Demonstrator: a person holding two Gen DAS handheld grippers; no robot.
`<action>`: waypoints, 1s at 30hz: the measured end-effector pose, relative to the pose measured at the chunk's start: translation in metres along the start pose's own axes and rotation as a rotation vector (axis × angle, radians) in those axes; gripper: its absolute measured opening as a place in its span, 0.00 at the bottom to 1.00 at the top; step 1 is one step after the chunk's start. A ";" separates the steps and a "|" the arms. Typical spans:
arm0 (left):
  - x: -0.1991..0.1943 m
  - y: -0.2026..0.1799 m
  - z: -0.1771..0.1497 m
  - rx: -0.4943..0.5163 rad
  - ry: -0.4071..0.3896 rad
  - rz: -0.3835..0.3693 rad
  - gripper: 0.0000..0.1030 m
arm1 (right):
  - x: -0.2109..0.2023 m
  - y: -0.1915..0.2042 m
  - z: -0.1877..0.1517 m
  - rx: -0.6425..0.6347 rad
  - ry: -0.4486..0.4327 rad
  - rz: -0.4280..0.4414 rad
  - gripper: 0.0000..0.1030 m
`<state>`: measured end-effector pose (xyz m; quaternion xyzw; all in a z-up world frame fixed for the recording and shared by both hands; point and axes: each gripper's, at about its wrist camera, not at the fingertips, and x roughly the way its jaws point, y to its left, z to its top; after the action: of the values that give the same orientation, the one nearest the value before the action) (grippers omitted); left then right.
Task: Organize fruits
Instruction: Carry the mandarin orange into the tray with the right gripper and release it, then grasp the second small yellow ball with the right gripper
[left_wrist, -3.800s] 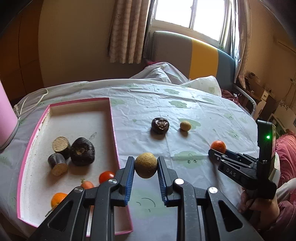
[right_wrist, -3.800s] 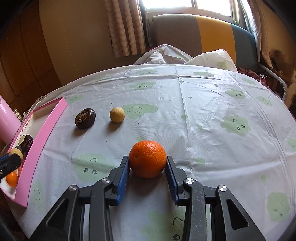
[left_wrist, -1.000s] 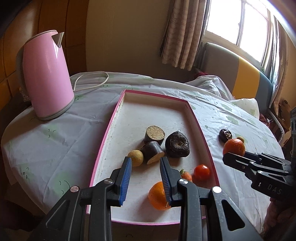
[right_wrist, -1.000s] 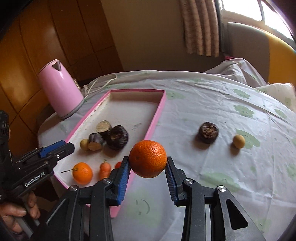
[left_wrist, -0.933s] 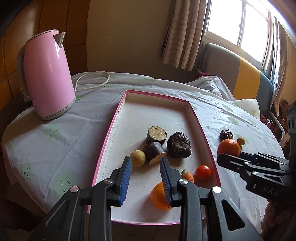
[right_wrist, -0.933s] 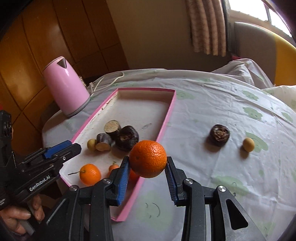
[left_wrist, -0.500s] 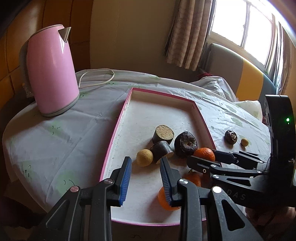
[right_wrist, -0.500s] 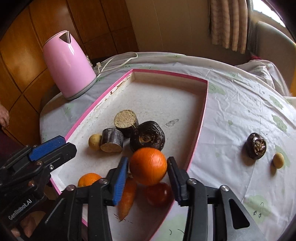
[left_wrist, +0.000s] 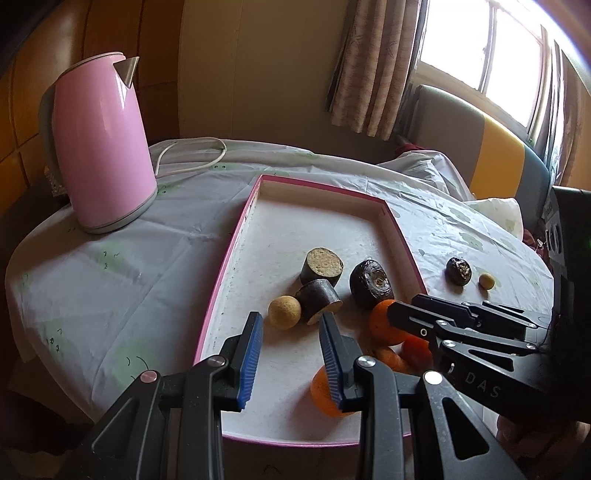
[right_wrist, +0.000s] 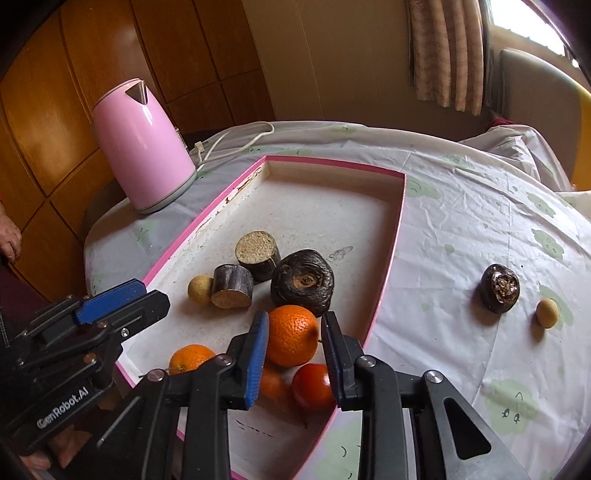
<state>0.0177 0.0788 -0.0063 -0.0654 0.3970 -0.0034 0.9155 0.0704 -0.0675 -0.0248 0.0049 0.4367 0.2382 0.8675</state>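
The right gripper (right_wrist: 293, 341) has the orange (right_wrist: 292, 334) between its fingers, low over the near corner of the tray (right_wrist: 207, 214). The left pad touches the peel; a thin gap shows at the right pad, so I cannot tell whether the grip is firm or just loosening. The step in hand looks like setting this orange down among the fruit gathered there.

To do it well, lower until the orange bears on the tray floor or settles against its neighbours before spreading the fingers. It sits right above a carrot (right_wrist: 271, 384) and a tomato (right_wrist: 313, 386), with a dark round fruit (right_wrist: 302, 281) just behind, so dropped from height it would likely roll. Open only a little, then draw straight back along the fingers so neither pad drags the peel or nudges the tomato toward the rim.

The right gripper reaches in from the tray's near right corner, pointing forward and slightly down. The left gripper (left_wrist: 291, 345) hovers over the tray's near edge with its fingers moderately apart and nothing between them, a second orange (left_wrist: 325, 395) partly hidden behind one finger. Two fruits remain out on the tabletop (right_wrist: 461, 229): a dark one (right_wrist: 499, 288) and a small yellow one (right_wrist: 546, 312) just beside it.
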 end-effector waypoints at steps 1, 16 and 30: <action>0.000 -0.001 0.000 0.004 -0.001 0.000 0.31 | -0.001 0.000 -0.001 0.010 -0.003 0.005 0.29; -0.003 -0.035 0.007 0.079 -0.012 -0.035 0.31 | -0.056 -0.054 -0.024 0.176 -0.123 -0.095 0.49; 0.013 -0.125 0.021 0.253 0.015 -0.179 0.31 | -0.083 -0.176 -0.049 0.433 -0.152 -0.319 0.47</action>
<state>0.0474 -0.0433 0.0132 0.0156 0.3928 -0.1357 0.9094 0.0630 -0.2676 -0.0304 0.1392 0.4064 -0.0013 0.9030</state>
